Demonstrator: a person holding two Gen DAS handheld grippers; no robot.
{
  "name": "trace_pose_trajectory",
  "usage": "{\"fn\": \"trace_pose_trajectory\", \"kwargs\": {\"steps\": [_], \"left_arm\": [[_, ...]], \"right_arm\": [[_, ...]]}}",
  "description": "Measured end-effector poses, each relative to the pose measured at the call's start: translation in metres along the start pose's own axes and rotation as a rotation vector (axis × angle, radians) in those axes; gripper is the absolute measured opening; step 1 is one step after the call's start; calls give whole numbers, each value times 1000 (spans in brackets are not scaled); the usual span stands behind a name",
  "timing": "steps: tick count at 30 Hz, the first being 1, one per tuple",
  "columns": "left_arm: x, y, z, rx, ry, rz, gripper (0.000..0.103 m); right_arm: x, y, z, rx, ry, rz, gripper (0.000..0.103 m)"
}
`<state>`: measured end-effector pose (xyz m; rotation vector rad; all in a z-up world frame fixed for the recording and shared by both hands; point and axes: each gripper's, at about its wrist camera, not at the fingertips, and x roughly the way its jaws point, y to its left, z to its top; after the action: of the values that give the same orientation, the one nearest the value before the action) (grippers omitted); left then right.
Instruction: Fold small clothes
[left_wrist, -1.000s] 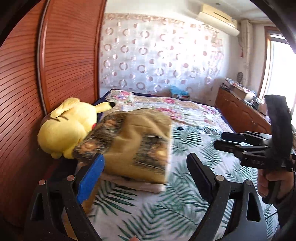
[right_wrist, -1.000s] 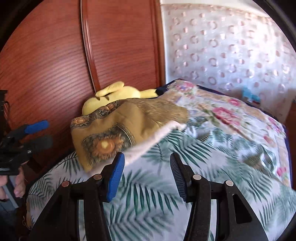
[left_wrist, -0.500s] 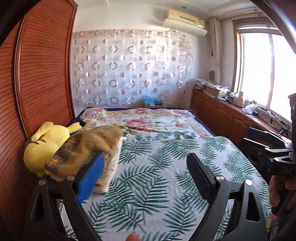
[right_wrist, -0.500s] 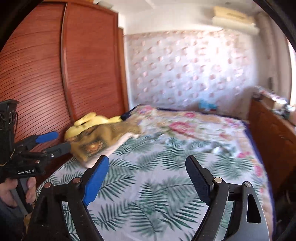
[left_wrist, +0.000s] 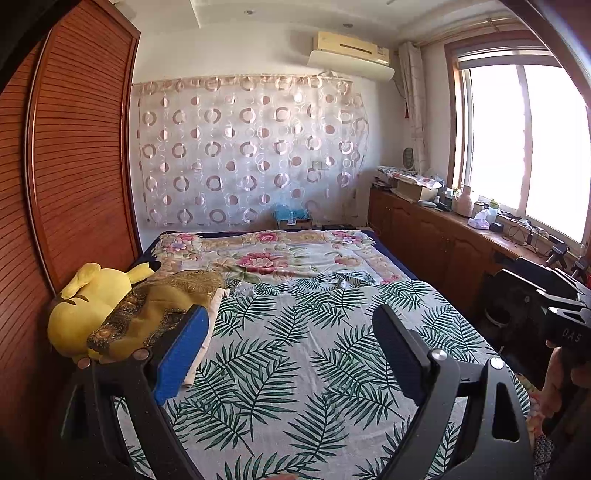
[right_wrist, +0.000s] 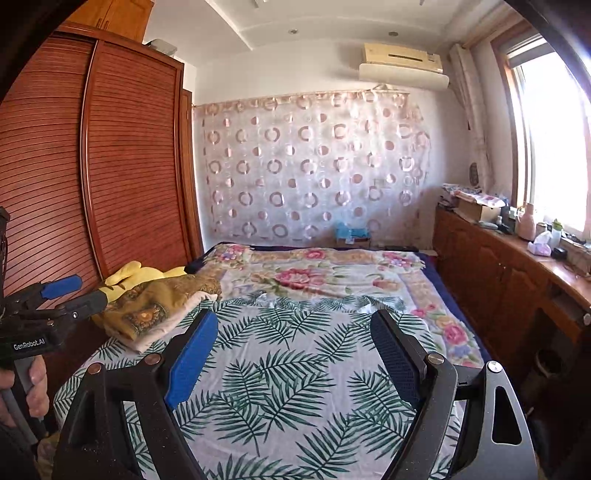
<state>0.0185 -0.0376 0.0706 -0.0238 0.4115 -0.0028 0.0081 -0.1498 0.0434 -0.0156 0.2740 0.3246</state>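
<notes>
A folded olive-gold patterned cloth lies on a cream cloth at the left edge of the bed, against a yellow plush toy; the same stack of cloths shows in the right wrist view. My left gripper is open and empty above the leaf-print sheet, back from the stack. My right gripper is also open and empty over the middle of the bed. The left gripper appears at the right wrist view's left edge, in a hand. The right gripper shows dark at the left wrist view's right edge.
A yellow plush toy leans on the slatted wooden wardrobe left of the bed. The leaf-print sheet covers the near bed, with a floral blanket beyond. A cluttered wooden cabinet runs under the window on the right.
Both grippers drew back and up from the folded stack, which now looks small at the bed's left. The right gripper's jaws spread wider. The stack stayed in place.
</notes>
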Motion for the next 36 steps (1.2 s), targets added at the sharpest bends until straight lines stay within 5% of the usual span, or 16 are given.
{"fn": "trace_pose_trajectory", "kwargs": {"steps": [36], "left_arm": [[-10,-7,-5,-4,-11,16,91]], "right_arm": [[-3,-14,2,10,9,1,86]]}}
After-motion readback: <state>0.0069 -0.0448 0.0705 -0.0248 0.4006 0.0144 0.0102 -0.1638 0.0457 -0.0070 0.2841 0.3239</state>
